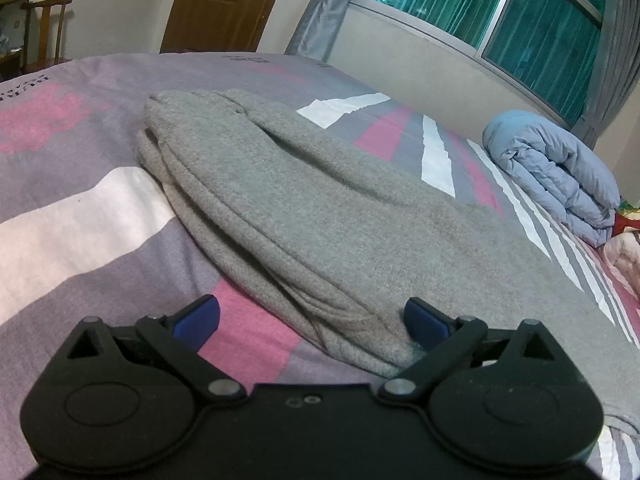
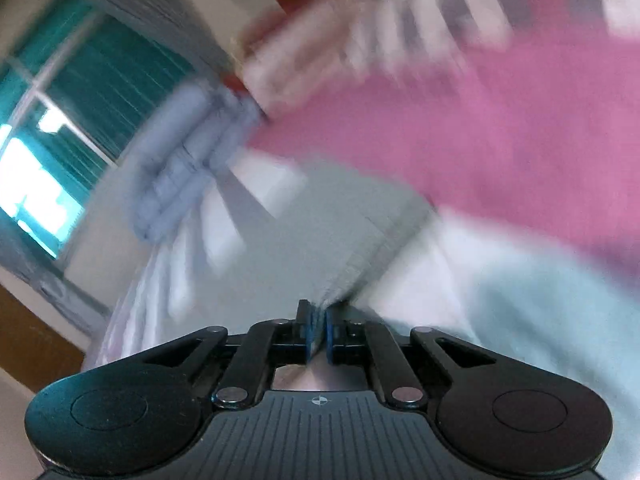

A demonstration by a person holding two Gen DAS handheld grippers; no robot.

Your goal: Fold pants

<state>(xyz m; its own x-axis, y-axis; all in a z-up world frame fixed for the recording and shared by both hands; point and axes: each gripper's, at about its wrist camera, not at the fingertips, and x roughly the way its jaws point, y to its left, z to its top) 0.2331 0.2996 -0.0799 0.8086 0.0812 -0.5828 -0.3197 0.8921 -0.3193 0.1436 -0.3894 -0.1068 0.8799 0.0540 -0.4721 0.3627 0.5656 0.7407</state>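
The grey sweatpants point(image 1: 304, 216) lie folded lengthwise on a bed sheet point(image 1: 80, 216) printed with broad pink, white and mauve-grey stripes; the fabric is a soft, nubbly fleece knit, its stacked layers showing as rounded ridges along the left edge and bunching into a thick roll at the near end. The left gripper point(image 1: 312, 320) hovers low over that near end with its jaws spread wide, its blue pads point(image 1: 422, 320) clear of one another, the right-hand pad just at the cloth's edge and the left one over the pink stripe. In the right wrist view everything past the tool is smeared by motion blur, but the right gripper point(image 2: 319, 330) is sharp: its blue pads are drawn together, pinching a thin ribbed edge of the grey cloth point(image 2: 344, 232), which fans away from the jaws. A puffy, quilted pale-blue duvet point(image 1: 560, 168), rolled into a bundle, sits at the far side of the bed below a window with teal curtains point(image 1: 532, 32). A brown wooden door point(image 1: 224, 4) stands behind.
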